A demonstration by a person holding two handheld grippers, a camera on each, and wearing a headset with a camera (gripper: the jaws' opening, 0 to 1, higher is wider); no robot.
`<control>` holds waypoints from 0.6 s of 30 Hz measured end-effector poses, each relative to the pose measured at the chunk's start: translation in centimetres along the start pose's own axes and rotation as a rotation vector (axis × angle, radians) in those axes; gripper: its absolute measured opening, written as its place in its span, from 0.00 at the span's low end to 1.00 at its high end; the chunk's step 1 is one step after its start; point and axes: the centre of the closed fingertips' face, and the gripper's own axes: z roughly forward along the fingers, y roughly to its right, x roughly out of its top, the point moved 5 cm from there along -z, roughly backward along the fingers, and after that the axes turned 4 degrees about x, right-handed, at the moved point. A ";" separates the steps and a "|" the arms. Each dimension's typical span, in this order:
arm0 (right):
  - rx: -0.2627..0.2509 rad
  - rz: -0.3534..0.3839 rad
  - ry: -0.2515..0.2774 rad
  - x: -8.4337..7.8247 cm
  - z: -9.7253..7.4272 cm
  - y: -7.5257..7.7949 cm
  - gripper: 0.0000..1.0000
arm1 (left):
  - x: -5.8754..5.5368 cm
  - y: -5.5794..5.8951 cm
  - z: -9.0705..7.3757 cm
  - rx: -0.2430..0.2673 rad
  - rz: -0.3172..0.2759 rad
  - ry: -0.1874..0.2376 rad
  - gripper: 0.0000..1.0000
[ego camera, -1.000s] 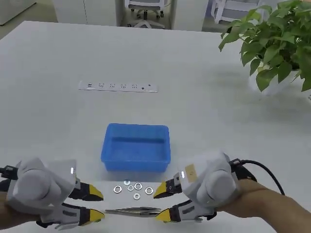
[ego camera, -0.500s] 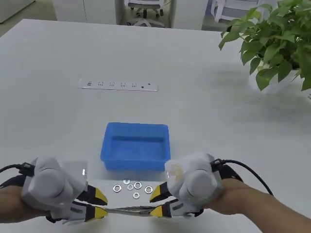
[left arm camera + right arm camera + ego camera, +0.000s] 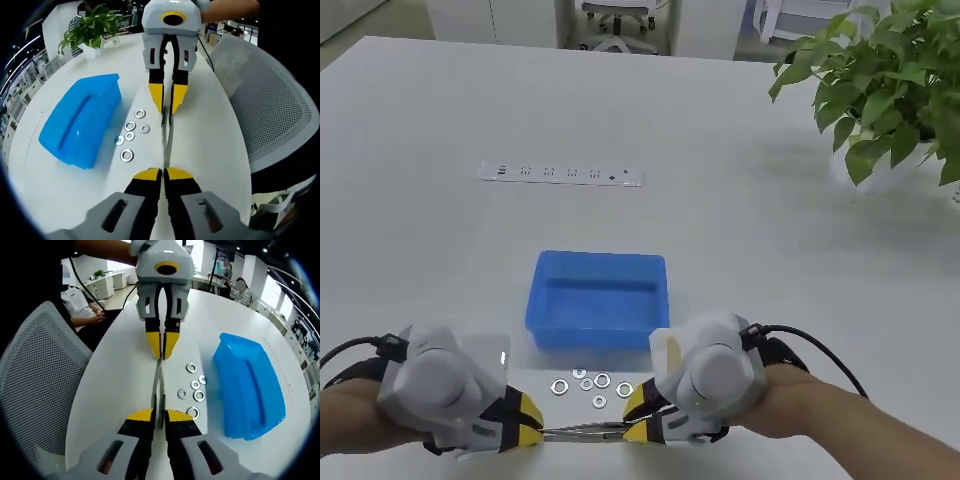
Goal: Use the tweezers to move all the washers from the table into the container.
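Six silver washers on white tabletop nr blue plastic container; L gripper & R gripper pinch metal tweezers; office chairs behind.

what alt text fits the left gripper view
The left gripper, at the bottom, and the right gripper, at the top, pinch opposite ends of the tweezers on a white table. Six washers lie between the tweezers and a blue container.

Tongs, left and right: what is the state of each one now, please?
Left tongs: closed on one end of the tweezers.
Right tongs: closed on the other end.
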 end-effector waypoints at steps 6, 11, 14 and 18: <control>-0.003 0.007 0.002 0.0 0.0 0.0 0.10 | 0.0 0.0 0.0 0.000 0.015 0.001 0.06; -0.004 0.000 -0.005 0.0 0.0 0.0 0.10 | 0.2 0.1 -0.2 0.000 0.021 0.000 0.06; -0.011 -0.005 -0.002 0.1 0.0 0.1 0.12 | 0.4 0.2 -0.5 -0.005 0.029 -0.007 0.06; 0.000 -0.008 -0.005 0.1 0.0 -0.1 0.13 | 0.9 0.3 -1.0 -0.006 0.041 -0.007 0.06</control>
